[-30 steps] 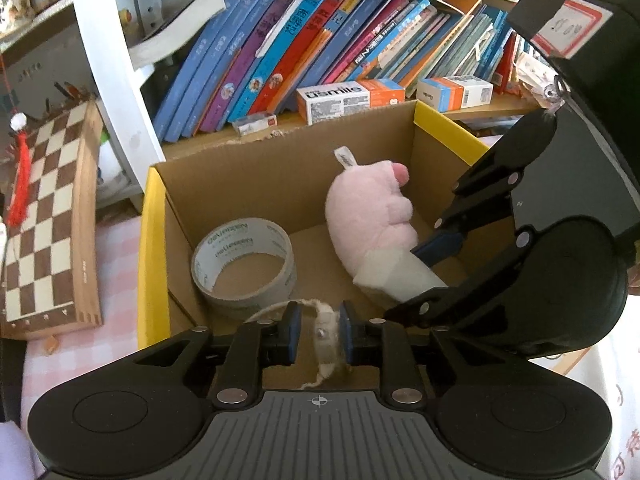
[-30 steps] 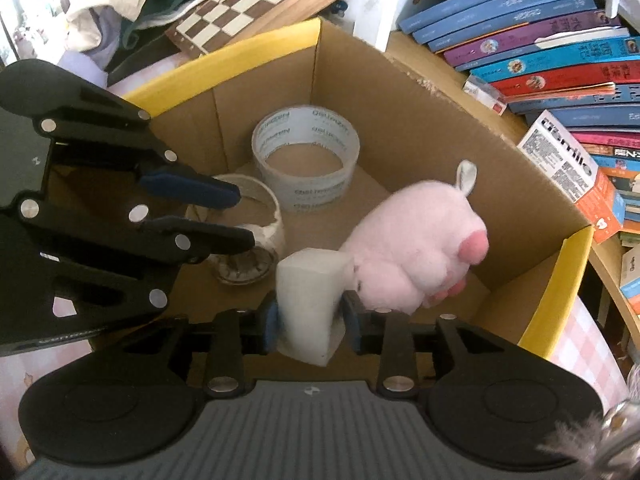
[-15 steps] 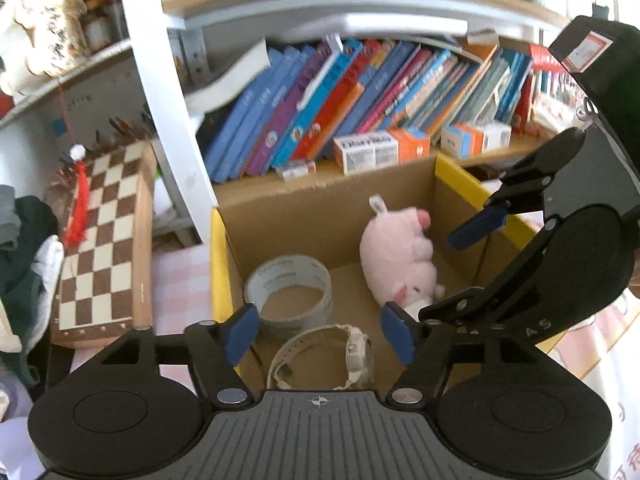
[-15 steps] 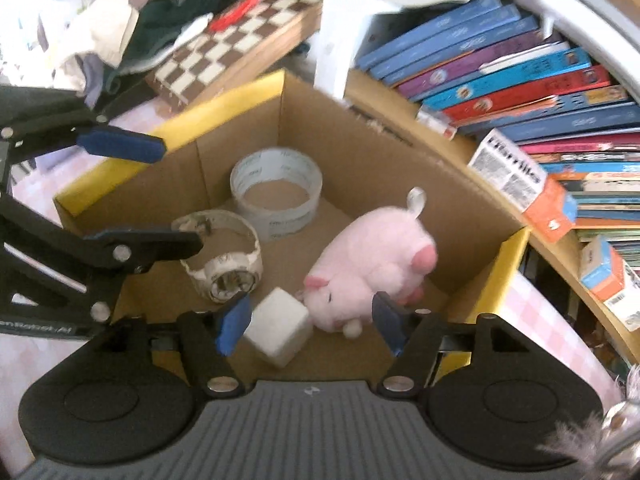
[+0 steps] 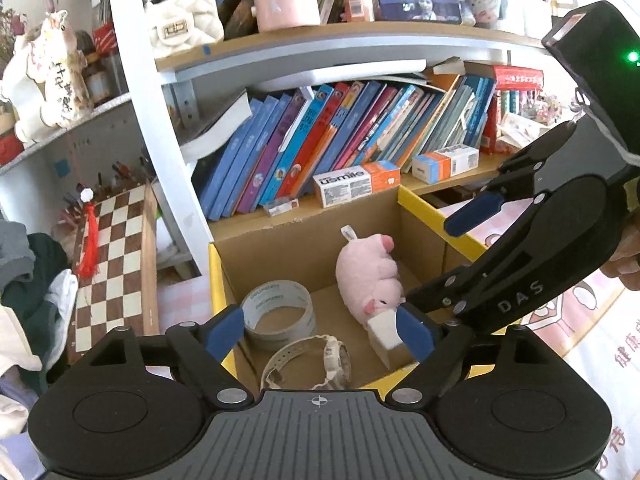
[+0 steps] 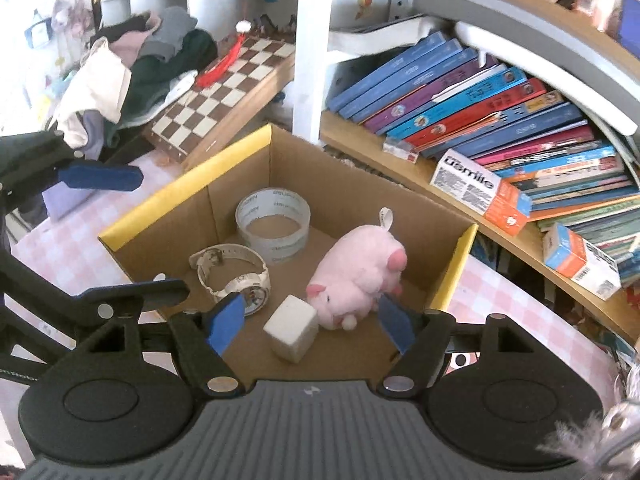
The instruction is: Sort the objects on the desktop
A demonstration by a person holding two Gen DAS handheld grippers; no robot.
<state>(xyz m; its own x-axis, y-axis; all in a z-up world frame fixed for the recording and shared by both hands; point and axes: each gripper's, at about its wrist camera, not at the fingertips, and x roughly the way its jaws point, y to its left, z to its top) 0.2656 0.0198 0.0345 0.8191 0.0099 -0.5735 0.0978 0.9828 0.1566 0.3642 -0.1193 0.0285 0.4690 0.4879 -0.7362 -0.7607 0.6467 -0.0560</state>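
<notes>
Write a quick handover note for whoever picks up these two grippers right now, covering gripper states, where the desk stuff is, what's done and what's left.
Left gripper: jaws opening, nothing between them, above the near edge of the cardboard box.
Right gripper: jaws opening, nothing gripped, also over the box.
In the box: tape roll at the back, white watch in front of it, pink plush pig on its side, white foam cube touching the pig's snout.
Done: these four items are boxed.
Left: no other loose item is visible on the checked tablecloth; check the desk outside these views.
</notes>
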